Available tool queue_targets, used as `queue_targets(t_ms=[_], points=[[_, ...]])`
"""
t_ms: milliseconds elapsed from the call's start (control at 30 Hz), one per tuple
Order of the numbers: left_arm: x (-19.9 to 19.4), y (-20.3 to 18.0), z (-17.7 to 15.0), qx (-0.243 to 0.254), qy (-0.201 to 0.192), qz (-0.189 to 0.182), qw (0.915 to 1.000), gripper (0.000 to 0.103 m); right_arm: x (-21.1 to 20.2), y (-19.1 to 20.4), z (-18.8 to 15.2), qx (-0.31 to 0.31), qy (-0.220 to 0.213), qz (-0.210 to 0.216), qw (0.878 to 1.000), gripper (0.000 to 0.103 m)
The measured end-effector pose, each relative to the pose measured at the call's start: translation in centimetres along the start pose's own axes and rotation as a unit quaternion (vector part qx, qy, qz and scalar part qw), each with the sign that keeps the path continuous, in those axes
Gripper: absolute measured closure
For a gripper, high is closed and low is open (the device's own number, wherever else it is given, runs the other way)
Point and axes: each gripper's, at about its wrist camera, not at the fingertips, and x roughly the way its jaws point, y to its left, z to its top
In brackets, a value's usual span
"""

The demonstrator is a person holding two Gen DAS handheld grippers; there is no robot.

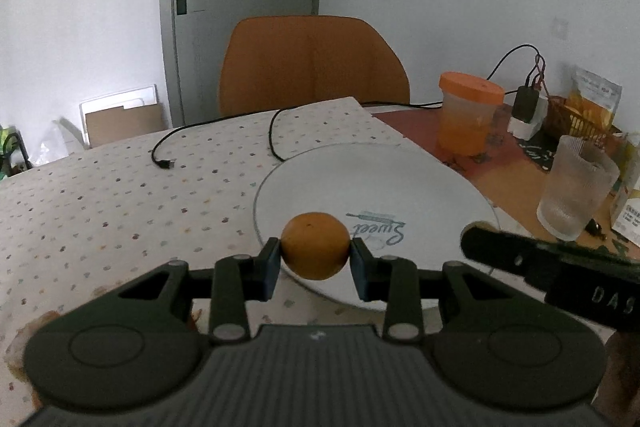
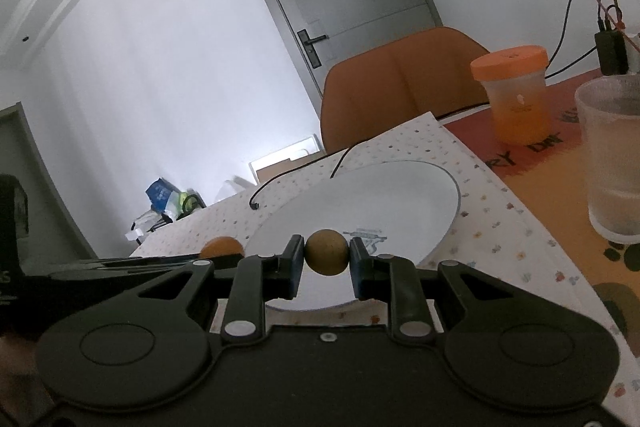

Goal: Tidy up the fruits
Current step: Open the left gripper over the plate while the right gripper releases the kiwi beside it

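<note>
My left gripper (image 1: pixel 315 254) is shut on an orange fruit (image 1: pixel 314 245) and holds it over the near edge of a white round plate (image 1: pixel 372 179) printed with "Sweet". My right gripper (image 2: pixel 327 258) is shut on a small brown round fruit (image 2: pixel 326 251) over the near part of the same plate (image 2: pixel 400 195). In the right wrist view the orange fruit (image 2: pixel 222 247) shows at the left, beside the plate, above the dark body of the left gripper. The right gripper's body (image 1: pixel 552 271) enters the left wrist view from the right.
A spotted cloth (image 1: pixel 120 195) covers the table. A black cable (image 1: pixel 224 131) lies on it behind the plate. An orange-lidded jar (image 1: pixel 468 115), a ribbed glass (image 1: pixel 576 187), a charger (image 1: pixel 526 107) and snack packs stand at the right. An orange chair (image 1: pixel 312 63) is behind the table.
</note>
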Motion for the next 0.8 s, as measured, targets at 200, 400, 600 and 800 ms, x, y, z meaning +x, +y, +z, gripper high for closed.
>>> queue_targets(t_ms=[200, 400, 600, 800], points=[[0.3, -0.1, -0.2, -0.01, 0.0, -0.001, 1.0, 0.067, 0.5, -0.6, -0.4, 0.011, 0.006, -0.001, 1.0, 0.08], [-0.5, 0.1, -0.3, -0.01, -0.01, 0.006, 0.9999, 0.065, 0.6, -0.9, -0.3, 0.014, 0.005, -0.006, 1.0, 0.08], [-1.7, 1.4, -1.0, -0.027, -0.001, 0.015, 0.9995, 0.063, 0.7, -0.5, -0.4, 0.007, 0.004, -0.007, 1.0, 0.079], [-3.6, 3.1, -1.4, -0.03, -0.004, 0.032, 0.999, 0.043, 0.4, -0.2, -0.2, 0.005, -0.012, -0.013, 1.0, 0.065]])
